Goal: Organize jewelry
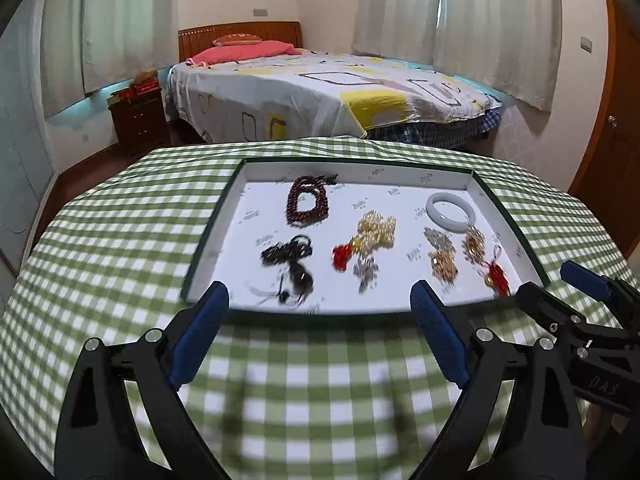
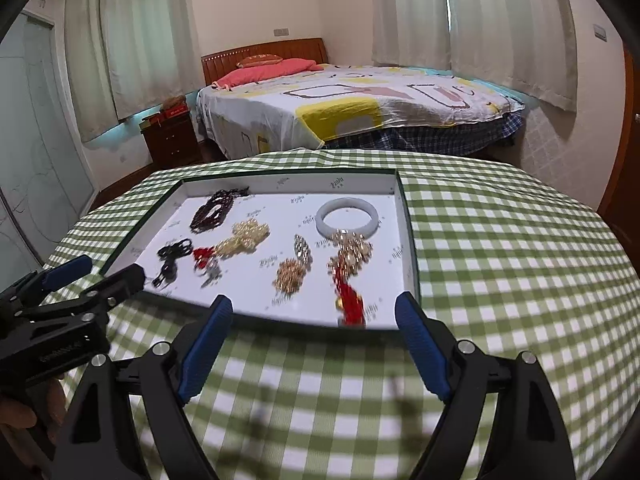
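A shallow white tray (image 1: pixel 360 170) (image 2: pixel 160 236) with a dark rim lies on the checked table. In it lie a dark red bead bracelet (image 1: pixel 307 200) (image 2: pixel 210 210), a black cord necklace (image 1: pixel 290 260) (image 2: pixel 172 258), a pearl bunch with a red charm (image 1: pixel 374 232) (image 2: pixel 240 238), a white bangle (image 1: pixel 451 208) (image 2: pixel 348 216), gold chain pieces (image 1: pixel 442 266) (image 2: pixel 290 276) and a red tassel (image 1: pixel 498 278) (image 2: pixel 350 300). My left gripper (image 1: pixel 320 298) is open and empty at the tray's near edge. My right gripper (image 2: pixel 314 310) is open and empty at the near right edge.
The table wears a green and white checked cloth (image 1: pixel 300 380) (image 2: pixel 500 260). Behind it stand a bed (image 1: pixel 320 88) (image 2: pixel 360 104) and a dark wooden nightstand (image 1: pixel 140 120). Each gripper shows in the other's view, the right one (image 1: pixel 580 304) and the left one (image 2: pixel 60 292).
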Action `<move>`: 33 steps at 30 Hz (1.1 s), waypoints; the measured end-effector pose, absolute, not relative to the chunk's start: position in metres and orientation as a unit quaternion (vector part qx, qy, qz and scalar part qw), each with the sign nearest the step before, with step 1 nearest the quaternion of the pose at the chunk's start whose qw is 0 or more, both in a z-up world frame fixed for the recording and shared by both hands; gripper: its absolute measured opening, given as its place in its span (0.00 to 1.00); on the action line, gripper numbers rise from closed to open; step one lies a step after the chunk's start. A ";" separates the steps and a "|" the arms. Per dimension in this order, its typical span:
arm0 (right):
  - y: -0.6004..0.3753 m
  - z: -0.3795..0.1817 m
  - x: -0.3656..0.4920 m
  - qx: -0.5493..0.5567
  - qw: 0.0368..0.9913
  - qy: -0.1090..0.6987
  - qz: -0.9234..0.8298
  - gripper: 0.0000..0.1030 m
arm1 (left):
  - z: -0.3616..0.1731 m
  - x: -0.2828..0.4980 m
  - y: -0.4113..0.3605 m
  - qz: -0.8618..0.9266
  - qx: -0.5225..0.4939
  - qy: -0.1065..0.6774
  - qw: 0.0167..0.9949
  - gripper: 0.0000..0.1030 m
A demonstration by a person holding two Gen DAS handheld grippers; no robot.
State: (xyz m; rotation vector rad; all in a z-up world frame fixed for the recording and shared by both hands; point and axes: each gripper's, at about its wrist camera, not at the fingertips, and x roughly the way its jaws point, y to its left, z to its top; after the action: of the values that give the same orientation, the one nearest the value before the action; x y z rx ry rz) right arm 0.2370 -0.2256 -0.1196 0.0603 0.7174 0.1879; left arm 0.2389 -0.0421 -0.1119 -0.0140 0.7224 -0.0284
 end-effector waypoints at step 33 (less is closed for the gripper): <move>-0.241 0.003 0.070 0.019 0.968 0.236 0.087 0.82 | 0.035 0.032 -0.006 0.037 -0.038 0.242 0.969 0.95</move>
State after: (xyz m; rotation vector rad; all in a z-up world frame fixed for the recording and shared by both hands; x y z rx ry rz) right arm 0.0701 -0.2414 0.0034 0.0380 0.4764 0.1754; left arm 0.0324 -0.0055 0.0348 -0.0770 0.4895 0.0742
